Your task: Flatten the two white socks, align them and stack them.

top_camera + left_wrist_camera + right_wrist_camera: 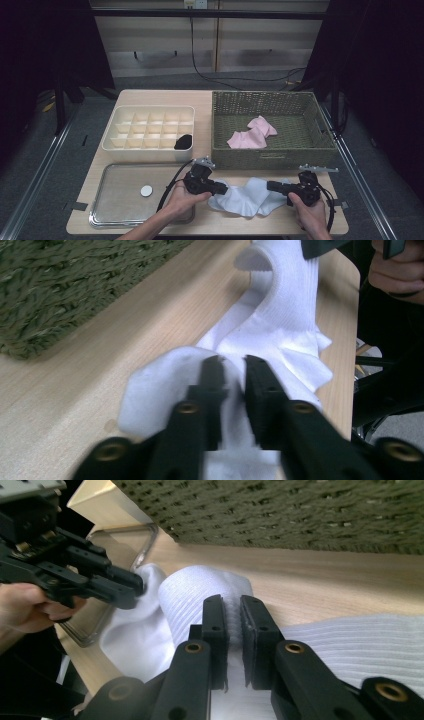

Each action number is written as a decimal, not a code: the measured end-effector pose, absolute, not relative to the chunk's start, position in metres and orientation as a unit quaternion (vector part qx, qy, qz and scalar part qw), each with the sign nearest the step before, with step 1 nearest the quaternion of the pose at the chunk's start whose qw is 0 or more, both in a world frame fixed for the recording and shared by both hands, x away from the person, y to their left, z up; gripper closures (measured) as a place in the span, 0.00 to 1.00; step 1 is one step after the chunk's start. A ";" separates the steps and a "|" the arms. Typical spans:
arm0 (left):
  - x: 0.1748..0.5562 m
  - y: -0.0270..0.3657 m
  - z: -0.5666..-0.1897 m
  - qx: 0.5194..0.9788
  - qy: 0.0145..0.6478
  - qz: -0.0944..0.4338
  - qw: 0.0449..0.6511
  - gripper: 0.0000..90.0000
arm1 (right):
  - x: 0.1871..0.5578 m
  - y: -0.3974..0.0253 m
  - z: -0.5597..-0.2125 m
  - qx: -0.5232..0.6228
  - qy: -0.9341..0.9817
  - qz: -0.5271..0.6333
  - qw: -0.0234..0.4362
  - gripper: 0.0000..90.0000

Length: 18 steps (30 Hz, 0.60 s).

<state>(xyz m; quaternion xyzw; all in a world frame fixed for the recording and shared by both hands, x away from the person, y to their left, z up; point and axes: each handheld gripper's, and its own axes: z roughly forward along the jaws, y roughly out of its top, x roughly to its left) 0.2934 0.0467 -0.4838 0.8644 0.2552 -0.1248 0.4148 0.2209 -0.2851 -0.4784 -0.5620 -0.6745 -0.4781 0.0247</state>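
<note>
At the table's front left lies a clear tray [120, 200] with a white disc [146, 190] in it; behind it sits a divided box [150, 131] holding a black sock [183, 142]. The left gripper [227, 189] has its jaws pinched on one end of the white sock [250, 197], which lies on the table's front edge before the basket [272, 157]. Pink socks [252, 134] lie inside that basket. The right gripper [270, 186] clamps the sock's other, ribbed end [200, 597].
</note>
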 end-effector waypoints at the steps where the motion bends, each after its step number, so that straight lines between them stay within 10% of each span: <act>1: 0.293 0.048 -0.482 0.863 0.255 -0.123 0.419 0.98 | 0.220 -0.285 -0.477 -0.561 -0.674 -0.481 0.023 0.91; 18: 0.293 0.058 -0.462 0.837 0.249 -0.145 0.465 1.00 | 0.198 -0.311 -0.441 -0.570 -0.642 -0.513 -0.013 0.90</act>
